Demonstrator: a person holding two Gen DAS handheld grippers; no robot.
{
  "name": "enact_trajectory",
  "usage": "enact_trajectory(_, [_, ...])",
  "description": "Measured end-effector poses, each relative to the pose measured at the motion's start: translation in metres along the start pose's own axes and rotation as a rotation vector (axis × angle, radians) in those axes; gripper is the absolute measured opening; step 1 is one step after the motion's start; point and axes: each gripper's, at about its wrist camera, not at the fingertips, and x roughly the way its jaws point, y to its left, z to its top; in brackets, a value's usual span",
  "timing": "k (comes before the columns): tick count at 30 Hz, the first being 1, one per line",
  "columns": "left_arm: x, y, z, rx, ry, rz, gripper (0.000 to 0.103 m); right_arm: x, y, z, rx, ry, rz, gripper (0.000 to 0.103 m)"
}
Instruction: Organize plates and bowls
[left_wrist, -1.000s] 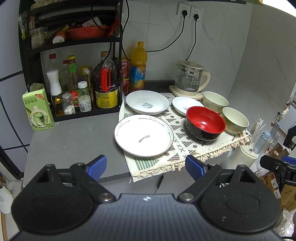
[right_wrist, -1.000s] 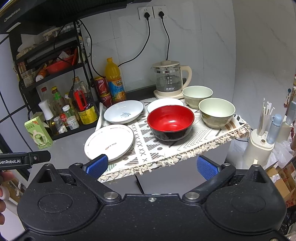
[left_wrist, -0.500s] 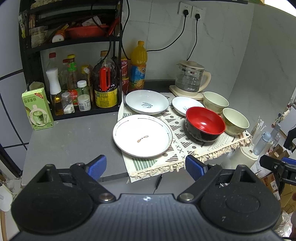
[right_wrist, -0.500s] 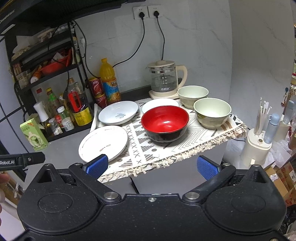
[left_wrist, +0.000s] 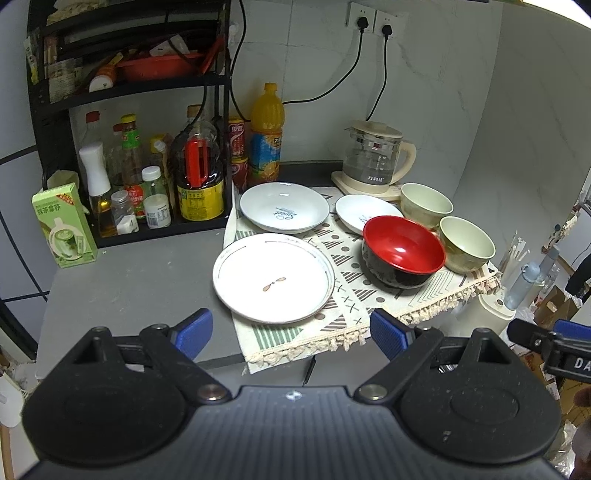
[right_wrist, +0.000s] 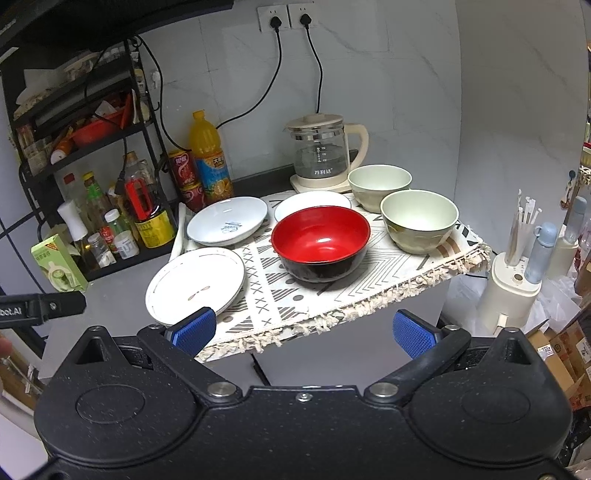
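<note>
- Below the near edge of the bench (left_wrist: 129, 291), the left tool (left_wrist: 291, 332) hangs with its blue pads spread wide and nothing between them; it touches nothing.
- Just ahead of it lies the large white plate (left_wrist: 273, 277), flat, its left part on bare grey bench and its right part on the patterned cloth (left_wrist: 354, 291).
- Off to the right, the right tool (right_wrist: 301, 330) is likewise spread apart and empty, held short of the cloth's fringed edge.
- Straight beyond the right tool sits the red bowl (right_wrist: 320, 242), black outside, upright on the cloth and empty.
- Behind the large plate rests a shallow white dish (left_wrist: 284, 208) with blue lettering; a smaller white plate (left_wrist: 364, 212) lies to its right, partly hidden by the red bowl.
- Two pale green bowls stand upright at the cloth's right side: the near green bowl (right_wrist: 419, 218) by the fringe and the far green bowl (right_wrist: 380, 182) just behind it, close together; I cannot tell whether they touch.
- Next to the far bowl, a glass kettle (right_wrist: 325, 151) stands on its base against the wall.
- Left of the dishes, a black rack (left_wrist: 122, 85) holds bottles and jars, with an orange drink bottle (left_wrist: 266, 136) beside it and a green carton (left_wrist: 64, 225) standing on the bench.
- Off the bench's right end stands a cream holder (right_wrist: 511, 295) with straws and a blue bottle.
</note>
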Motion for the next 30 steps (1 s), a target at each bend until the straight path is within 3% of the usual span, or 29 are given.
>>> enact_trajectory(7, [0.011,-0.013,0.009,0.006,-0.002,0.005,0.091,0.017,-0.012,0.01,0.012,0.008,0.009,0.103])
enact_trajectory(18, [0.065,-0.045,0.037,0.001,0.007,-0.015,0.091,0.057,-0.047,0.037,0.009,0.008,0.031,0.102])
enact_trajectory(21, [0.083,-0.056,0.048,0.004,0.003,-0.026,0.091,0.071,-0.059,0.05,0.011,0.016,0.03,0.095])
enact_trajectory(27, [0.119,-0.082,0.071,-0.017,0.017,-0.057,0.09,0.099,-0.089,0.075,0.028,0.03,0.001,0.095])
enact_trajectory(30, [0.134,-0.096,0.08,-0.007,0.03,-0.081,0.09,0.113,-0.107,0.084,0.056,0.042,-0.011,0.089])
